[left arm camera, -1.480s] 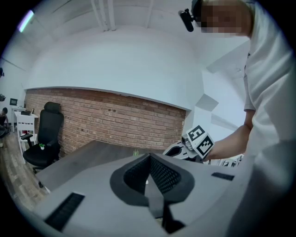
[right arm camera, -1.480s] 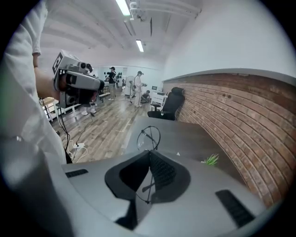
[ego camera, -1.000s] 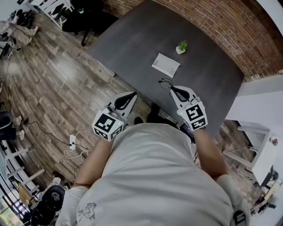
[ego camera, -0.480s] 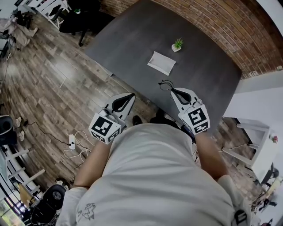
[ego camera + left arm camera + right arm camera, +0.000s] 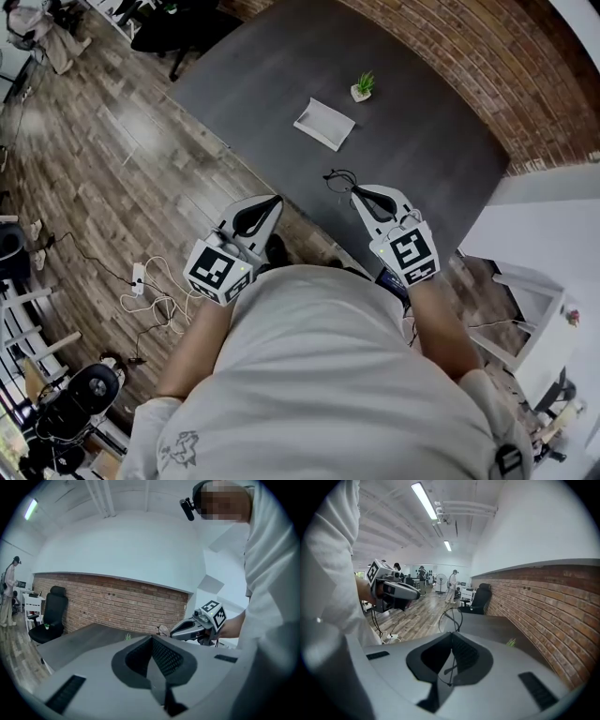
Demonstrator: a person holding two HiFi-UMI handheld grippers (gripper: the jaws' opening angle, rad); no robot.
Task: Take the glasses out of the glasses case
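Observation:
The thin wire-framed glasses [image 5: 338,178] hang over the near edge of the dark grey table [image 5: 272,66], with my right gripper [image 5: 355,191] shut on one temple. In the right gripper view a lens loop [image 5: 451,618] sticks up past the jaws of the right gripper [image 5: 451,635], and the temple wire runs back between them. The white glasses case [image 5: 324,124] lies on the table beyond, apart from both grippers. My left gripper [image 5: 275,200] is off the table's left edge over the floor; its jaws meet with nothing between them in the left gripper view [image 5: 151,638].
A small potted plant [image 5: 361,87] stands just beyond the case, near the brick wall [image 5: 487,56]. A black office chair [image 5: 178,23] sits at the table's far left. A power strip with cables [image 5: 139,277] lies on the wooden floor. White furniture [image 5: 534,291] stands at the right.
Both grippers have drifted a little toward the person, the right one carrying the glasses farther from the case. The case and plant sit higher and more to the left in the head view.

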